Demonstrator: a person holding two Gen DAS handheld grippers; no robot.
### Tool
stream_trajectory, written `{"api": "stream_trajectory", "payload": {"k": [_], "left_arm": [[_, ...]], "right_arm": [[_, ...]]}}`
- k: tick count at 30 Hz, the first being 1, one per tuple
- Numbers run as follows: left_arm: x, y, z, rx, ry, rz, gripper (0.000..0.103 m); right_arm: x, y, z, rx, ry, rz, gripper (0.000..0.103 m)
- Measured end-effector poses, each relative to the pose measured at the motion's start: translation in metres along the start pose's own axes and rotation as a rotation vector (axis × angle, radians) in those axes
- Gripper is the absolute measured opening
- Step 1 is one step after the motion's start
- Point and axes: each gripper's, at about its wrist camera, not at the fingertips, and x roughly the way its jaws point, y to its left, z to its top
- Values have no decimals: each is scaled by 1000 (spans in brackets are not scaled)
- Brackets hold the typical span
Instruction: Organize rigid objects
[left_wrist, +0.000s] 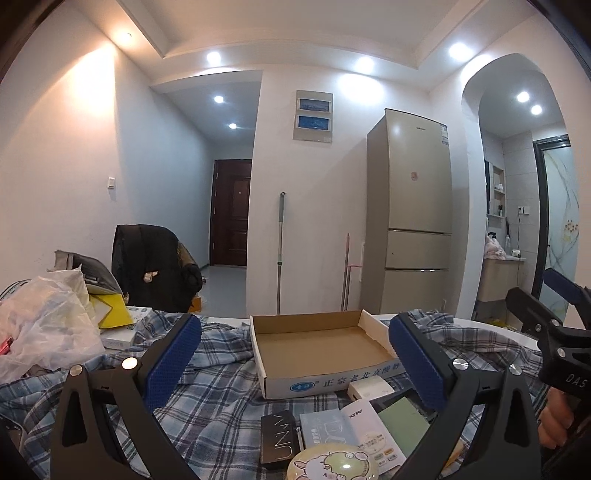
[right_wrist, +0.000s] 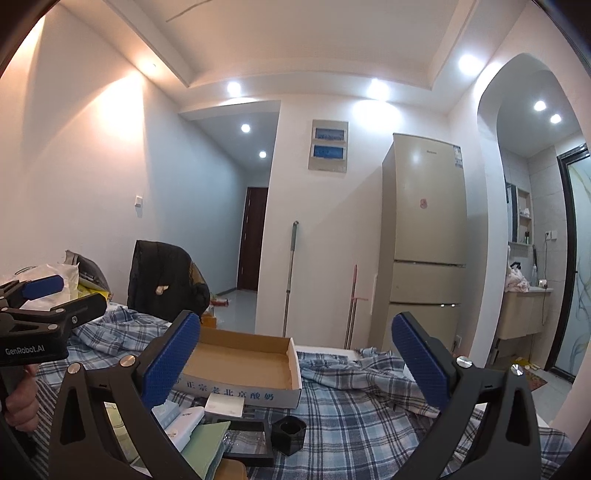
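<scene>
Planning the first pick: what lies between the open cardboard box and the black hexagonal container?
In the right wrist view, only bare plaid cloth separates the cardboard box from the black hexagonal container.

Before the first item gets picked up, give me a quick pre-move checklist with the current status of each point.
1. Cardboard box is open and has room: ok, nothing is inside it.
2. Left gripper is free to grasp: ok, fingers wide apart, nothing between them.
3. Right gripper is free to grasp: ok, fingers wide apart and empty.
4. Items are reachable: ok, the black box, the white booklet and the green card lie on the plaid cloth just in front of the cardboard box.
5. Items lie separate from one another: not ok, several overlap.
6. Which item goes first: cannot tell.
</scene>
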Motion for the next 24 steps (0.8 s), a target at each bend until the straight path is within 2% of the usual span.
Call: {"api": "stream_trajectory", "payload": {"k": [6,12,16,24], "left_arm": [[0,1,0,-9,0,-19,103],[-2,3,0,-14,-7,2,103],[-9,-1,0,7,-43,18,103],[-15,-5,1,35,-78,-3,103]], "right_arm": [[-3,1,0,-9,-15,1,103],[-1,-5,1,17,11,-1,103],[-1,-6,2,16,11,-10,103],[-3,-3,3,6,-2,-8,103]]}}
